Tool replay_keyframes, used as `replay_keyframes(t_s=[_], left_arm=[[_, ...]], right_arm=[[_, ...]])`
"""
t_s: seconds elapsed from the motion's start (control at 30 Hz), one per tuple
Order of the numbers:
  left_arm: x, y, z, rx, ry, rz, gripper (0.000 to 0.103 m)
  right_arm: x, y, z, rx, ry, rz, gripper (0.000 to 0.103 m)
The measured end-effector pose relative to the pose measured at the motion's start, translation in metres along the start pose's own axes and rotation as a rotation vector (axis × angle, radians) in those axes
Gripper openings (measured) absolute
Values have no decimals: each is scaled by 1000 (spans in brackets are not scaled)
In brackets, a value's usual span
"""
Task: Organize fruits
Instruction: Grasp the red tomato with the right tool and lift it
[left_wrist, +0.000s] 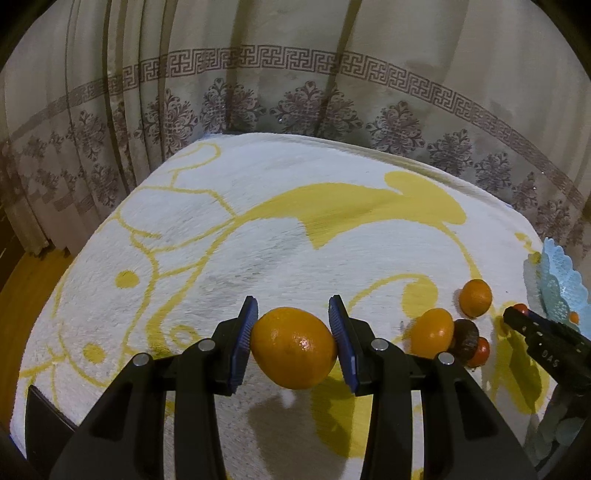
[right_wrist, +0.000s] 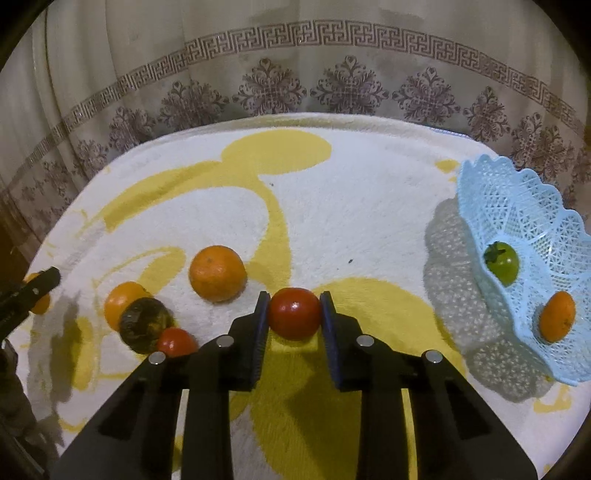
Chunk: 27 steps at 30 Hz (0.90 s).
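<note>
Two fruits gripped at once, two already in the basket (right_wrist: 480, 192)

Two grippers each hold a fruit: the right gripper (right_wrist: 294, 314) is clamped on a red tomato (right_wrist: 294, 312) close to the blue lace basket's left, and the left gripper (left_wrist: 293, 341), far out to the basket's left, pinches a large orange (left_wrist: 293, 347) clear of the towel (left_wrist: 258, 240). Inside the basket lie a green fruit (right_wrist: 502, 264) and a small orange (right_wrist: 557, 315), so sorting looks under way. Farther left of the basket four pieces wait on the towel: a small tomato (right_wrist: 176, 341), a dark fruit (right_wrist: 144, 326), a mandarin (right_wrist: 123, 301) and a round orange (right_wrist: 217, 272)
</note>
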<state>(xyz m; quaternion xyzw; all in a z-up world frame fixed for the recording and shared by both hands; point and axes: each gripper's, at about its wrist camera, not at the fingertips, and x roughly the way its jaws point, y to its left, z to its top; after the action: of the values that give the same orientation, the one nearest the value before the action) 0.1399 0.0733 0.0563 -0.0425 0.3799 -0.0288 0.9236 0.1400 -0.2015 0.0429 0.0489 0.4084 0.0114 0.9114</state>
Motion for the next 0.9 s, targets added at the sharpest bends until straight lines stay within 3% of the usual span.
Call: replay_keyframes(t_s=[0.2,0.9], left_arm=[[-7,-7,1,14,-10,-33,41],[-33,-59,-2,131,-67,-31,41]], right_arm=[[-24,-3,0,15,-41,16,28],[-88,-56,-6,120,-158,3,28]])
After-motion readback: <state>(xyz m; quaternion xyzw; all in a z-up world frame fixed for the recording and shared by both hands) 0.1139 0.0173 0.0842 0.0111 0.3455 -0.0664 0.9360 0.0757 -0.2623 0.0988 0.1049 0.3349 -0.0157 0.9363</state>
